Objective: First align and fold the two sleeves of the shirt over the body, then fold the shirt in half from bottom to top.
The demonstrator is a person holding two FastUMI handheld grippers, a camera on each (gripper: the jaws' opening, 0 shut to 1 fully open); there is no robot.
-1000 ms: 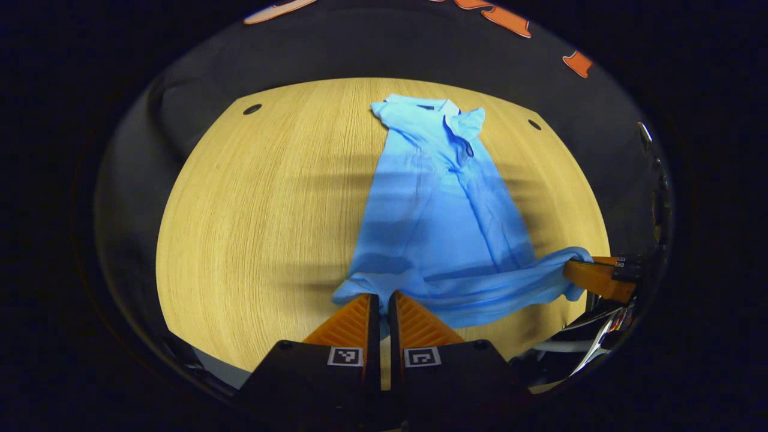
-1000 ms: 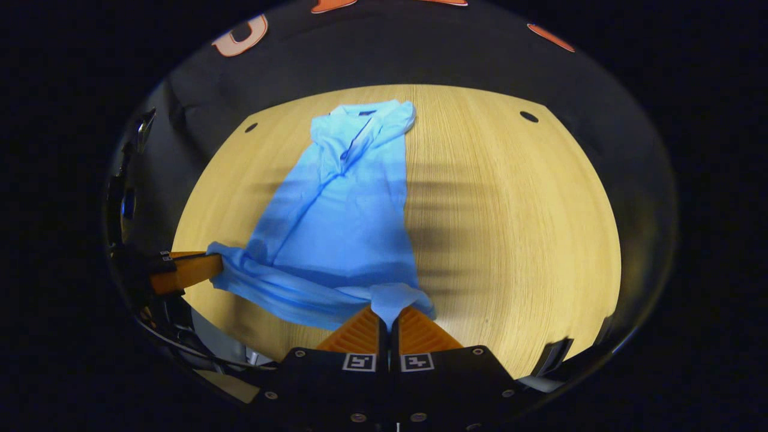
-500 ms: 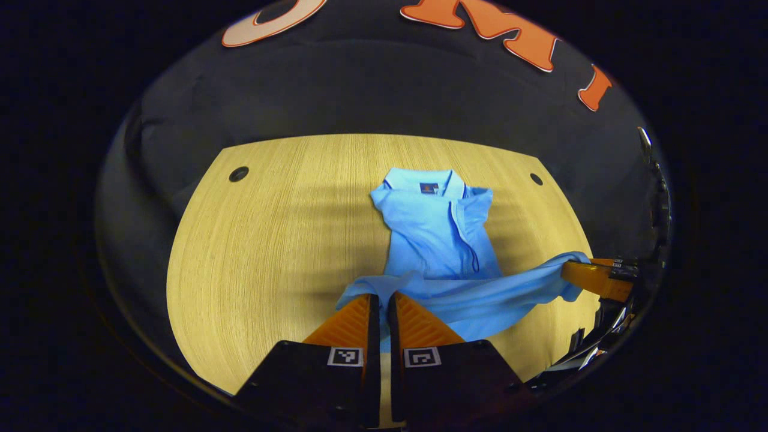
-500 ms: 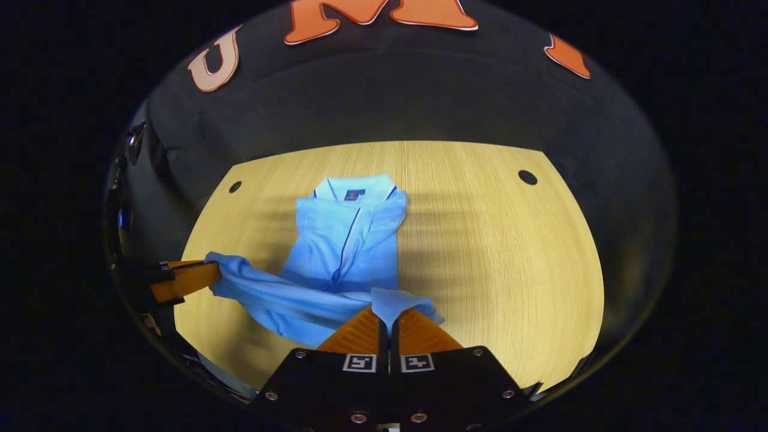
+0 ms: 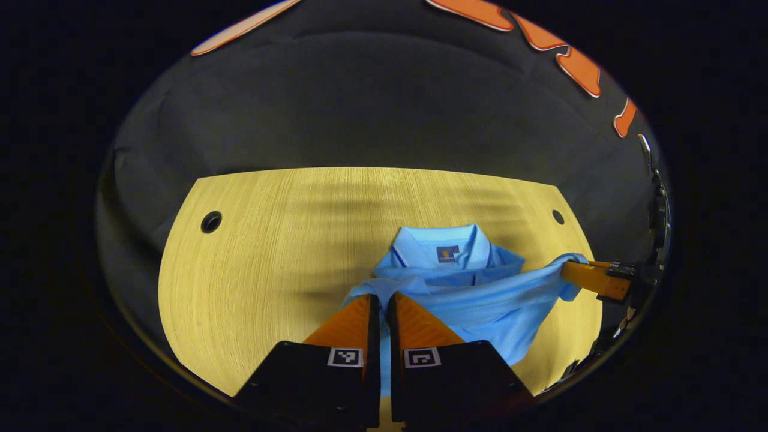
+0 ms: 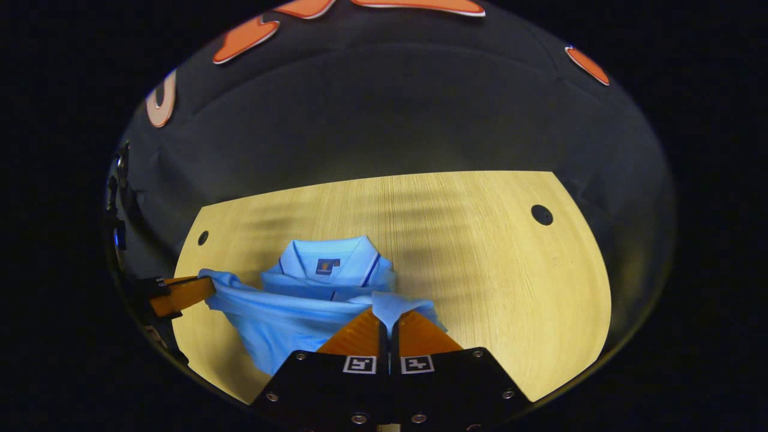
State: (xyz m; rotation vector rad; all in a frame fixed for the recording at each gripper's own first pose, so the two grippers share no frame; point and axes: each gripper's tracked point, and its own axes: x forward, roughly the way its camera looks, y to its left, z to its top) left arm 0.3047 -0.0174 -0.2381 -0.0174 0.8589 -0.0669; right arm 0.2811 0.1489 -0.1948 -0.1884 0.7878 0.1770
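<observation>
- Hem corners up, both of them! Left claw [image 5: 380, 300] has its fingers pressed together on the left corner of the light blue shirt [image 5: 474, 294], cloth squeezed in the narrow slit between them, seen in the left gripper view.
- Fabric runs in a taut band from that claw across to the right, where the other tool's fingers bite the opposite corner near the tabletop's right edge.
- Behind the band sits the collar [image 5: 447, 249], flat on the pale wooden tabletop [image 5: 270, 252], with a small dark tag inside the neck.
- The lifted hem hangs in front of the collar, just short of it, and the lower body droops beneath the band toward the near edge.
- Over to the right gripper view: the left claw [image 6: 201, 287] shows at the far left, clamped on its corner of the shirt [image 6: 288, 318].
- The collar [image 6: 330, 261] lies centre-left, blue piping along its placket, resting on the tabletop [image 6: 480, 270].
- Right claw [image 6: 390, 317] is closed tight on the right hem corner, a little flap of cloth poking up between the fingers.
- Two round holes mark the tabletop's far corners, one at the left [image 6: 203, 237], one at the right [image 6: 542, 214].
- Sleeves cannot be made out under the bunched cloth.
</observation>
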